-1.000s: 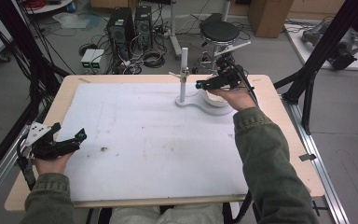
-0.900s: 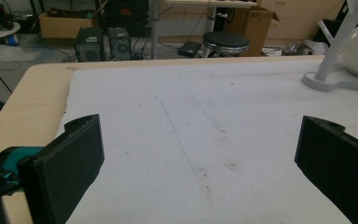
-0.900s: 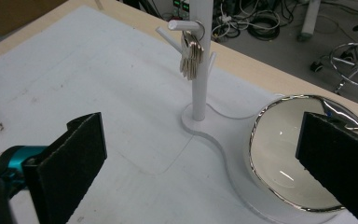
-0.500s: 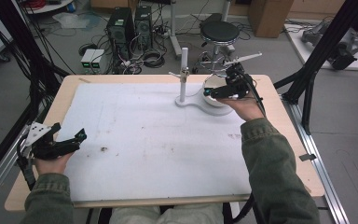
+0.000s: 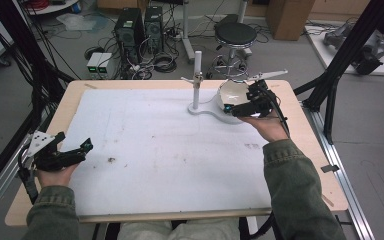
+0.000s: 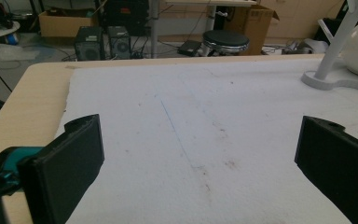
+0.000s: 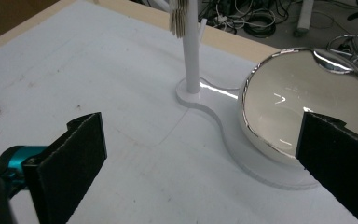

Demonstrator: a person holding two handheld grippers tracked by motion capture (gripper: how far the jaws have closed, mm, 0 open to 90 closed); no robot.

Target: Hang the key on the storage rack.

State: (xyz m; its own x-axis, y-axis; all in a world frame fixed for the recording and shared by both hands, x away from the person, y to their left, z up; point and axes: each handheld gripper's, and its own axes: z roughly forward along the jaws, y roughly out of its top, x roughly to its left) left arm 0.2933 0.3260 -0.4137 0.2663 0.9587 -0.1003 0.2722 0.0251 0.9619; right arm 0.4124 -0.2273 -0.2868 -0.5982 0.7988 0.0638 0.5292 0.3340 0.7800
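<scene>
The right tongs [image 5: 230, 108] hang with jaws spread wide, empty, just beside the shiny round chrome-rimmed bowl [image 7: 305, 105]; in the right gripper view one jaw overlaps its rim. The bowl sits on a white flat stand base [image 7: 223, 123] with an upright post [image 5: 196, 80], ahead of them. The left tongs [image 5: 86, 147] rest gaping, well apart, over the white desk mat [image 5: 155, 150].

The place was a lab or workshop. Beyond the tabletop's [image 5: 70, 107] far edge, two computer towers [image 5: 139, 30] stood on a grey floor amid tangled cables [image 5: 162, 62], beside a round stool [image 5: 235, 34], cardboard boxes [image 5: 292, 15] and black frame struts [image 5: 352, 47].
</scene>
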